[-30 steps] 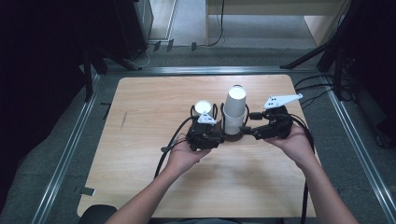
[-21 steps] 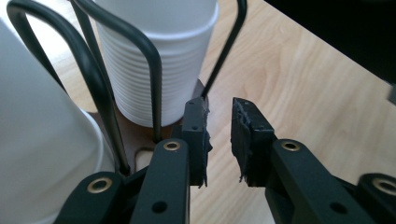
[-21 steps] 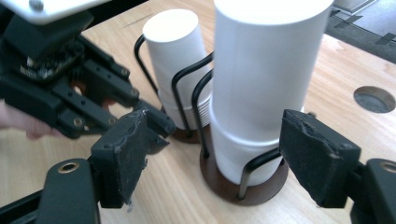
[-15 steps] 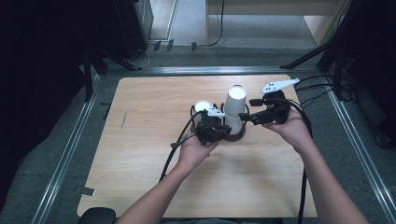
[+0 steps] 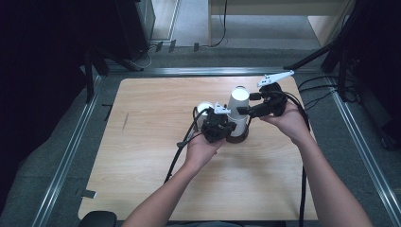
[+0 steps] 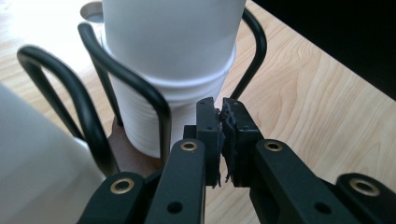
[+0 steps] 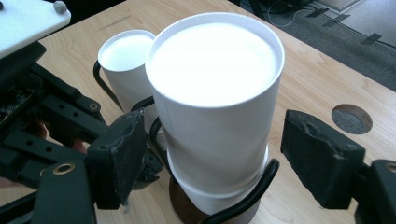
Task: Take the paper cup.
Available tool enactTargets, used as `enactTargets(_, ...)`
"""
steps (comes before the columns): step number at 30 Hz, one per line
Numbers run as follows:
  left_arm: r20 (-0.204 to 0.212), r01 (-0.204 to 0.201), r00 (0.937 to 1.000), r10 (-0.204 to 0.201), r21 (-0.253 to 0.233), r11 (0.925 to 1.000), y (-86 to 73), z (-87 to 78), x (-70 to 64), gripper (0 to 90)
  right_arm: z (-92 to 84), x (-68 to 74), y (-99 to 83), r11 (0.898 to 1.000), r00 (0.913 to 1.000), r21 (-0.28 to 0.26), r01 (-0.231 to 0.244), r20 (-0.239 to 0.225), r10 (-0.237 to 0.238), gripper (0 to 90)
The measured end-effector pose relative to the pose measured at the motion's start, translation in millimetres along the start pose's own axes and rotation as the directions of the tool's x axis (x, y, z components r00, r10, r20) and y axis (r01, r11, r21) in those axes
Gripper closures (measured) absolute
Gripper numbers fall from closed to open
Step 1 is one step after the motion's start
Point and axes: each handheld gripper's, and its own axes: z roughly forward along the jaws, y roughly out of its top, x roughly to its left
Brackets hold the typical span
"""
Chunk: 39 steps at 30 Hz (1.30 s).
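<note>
White paper cups [image 7: 217, 107] are seen in a black wire rack [image 6: 140, 93] with a brown base [image 5: 236, 139], on a light wood-grain table [image 5: 156, 123].

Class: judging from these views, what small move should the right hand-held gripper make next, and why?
Probably close on the white cup stack. The right hand-held gripper is open, its pads flanking the stack without touching, while the left hand-held gripper is shut at the black wire holder.

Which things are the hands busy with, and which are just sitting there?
Busy with: tall white cup; right gripper, open around it; black wire holder; left gripper, shut beside the holder.

Just sitting: other white cup; table hole.
</note>
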Motion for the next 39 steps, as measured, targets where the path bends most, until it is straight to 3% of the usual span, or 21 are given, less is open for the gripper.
enactTargets(8,-0.031,-0.008,0.9995,0.008,0.002,1.0000,0.9,6.6,-1.8,85.4,7.4,-0.4,7.4,1.000,0.9999,0.006,0.009,0.012,-0.009,22.8)
enactTargets(28,-0.018,0.006,0.9998,-0.006,-0.012,0.9999,1.5,9.4,-0.8,84.5,21.1,0.7,15.3,1.000,0.9997,0.018,0.015,0.017,-0.016,23.7)
enactTargets(39,-0.021,0.005,0.9998,-0.005,-0.011,0.9999,1.4,9.8,-2.2,84.5,23.4,1.4,15.4,0.999,0.9993,0.030,0.013,0.033,-0.014,28.5)
